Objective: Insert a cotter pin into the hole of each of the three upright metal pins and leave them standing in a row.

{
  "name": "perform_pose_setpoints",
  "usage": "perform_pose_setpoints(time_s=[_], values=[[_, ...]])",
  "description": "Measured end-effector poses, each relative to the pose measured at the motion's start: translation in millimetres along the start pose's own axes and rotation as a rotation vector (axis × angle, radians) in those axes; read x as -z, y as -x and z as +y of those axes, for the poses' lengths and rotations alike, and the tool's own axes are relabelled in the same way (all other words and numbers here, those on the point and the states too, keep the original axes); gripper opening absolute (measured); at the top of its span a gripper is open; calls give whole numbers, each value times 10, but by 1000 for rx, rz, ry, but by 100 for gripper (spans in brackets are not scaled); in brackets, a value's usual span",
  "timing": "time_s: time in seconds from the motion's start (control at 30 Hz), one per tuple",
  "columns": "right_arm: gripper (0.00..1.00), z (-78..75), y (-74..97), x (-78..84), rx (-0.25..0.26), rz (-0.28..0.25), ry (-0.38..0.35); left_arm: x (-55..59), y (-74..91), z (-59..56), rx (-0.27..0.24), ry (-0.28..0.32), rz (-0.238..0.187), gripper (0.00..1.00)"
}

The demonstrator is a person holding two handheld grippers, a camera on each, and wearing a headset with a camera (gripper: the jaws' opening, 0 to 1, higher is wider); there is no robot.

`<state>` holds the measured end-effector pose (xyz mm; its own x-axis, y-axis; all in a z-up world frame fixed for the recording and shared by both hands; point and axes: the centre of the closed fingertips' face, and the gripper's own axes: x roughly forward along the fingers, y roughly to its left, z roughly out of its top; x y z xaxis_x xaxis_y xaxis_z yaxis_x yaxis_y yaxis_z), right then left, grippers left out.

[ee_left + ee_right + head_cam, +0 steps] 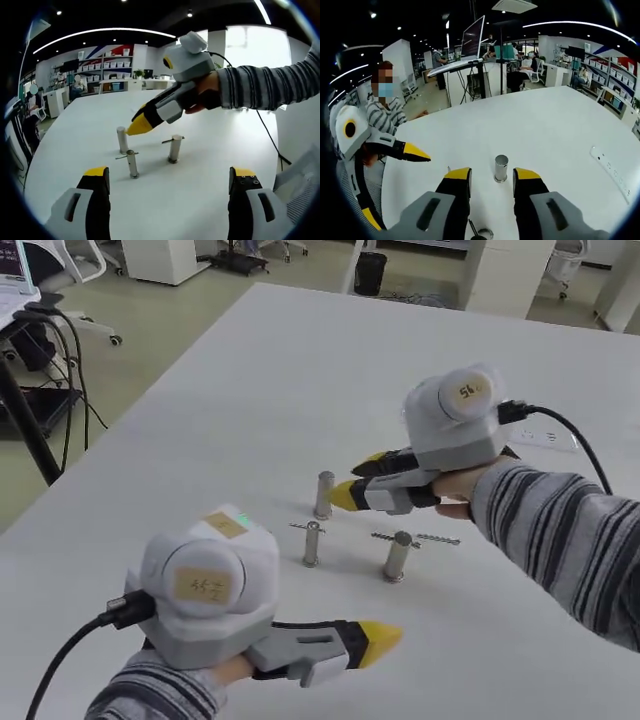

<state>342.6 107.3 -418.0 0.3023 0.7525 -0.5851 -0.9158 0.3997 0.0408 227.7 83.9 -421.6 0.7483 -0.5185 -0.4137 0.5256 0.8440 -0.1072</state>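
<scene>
We hold the right gripper [342, 496] low over the white table [300, 390], striped sleeve [560, 530] reaching in from the right, jaws slightly parted and empty beside the bare far metal pin [501, 168], while the left gripper [384, 638] hovers level and wide open near the middle pin [312, 543] and right-hand pin [398, 555], each crossed by a cotter pin [436, 538].

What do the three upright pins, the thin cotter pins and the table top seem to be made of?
Upright pins: metal, probably steel; grey with a dull satin sheen and soft highlights.
Cotter pins: thin grey wire, likely metal too; too small to tell the finish.
Table top: smooth matte white, perhaps laminate; the look leaves that open.
</scene>
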Motion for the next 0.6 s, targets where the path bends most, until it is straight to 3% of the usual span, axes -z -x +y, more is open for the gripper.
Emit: perform_pose_setpoints(time_s=[0.2, 0.6], values=[[29, -90, -177, -16, 34, -17, -16, 8, -5, 28, -10, 8, 2, 98], [21, -219, -458, 30, 60, 10, -50, 2, 7, 89, -25, 25, -4, 97]])
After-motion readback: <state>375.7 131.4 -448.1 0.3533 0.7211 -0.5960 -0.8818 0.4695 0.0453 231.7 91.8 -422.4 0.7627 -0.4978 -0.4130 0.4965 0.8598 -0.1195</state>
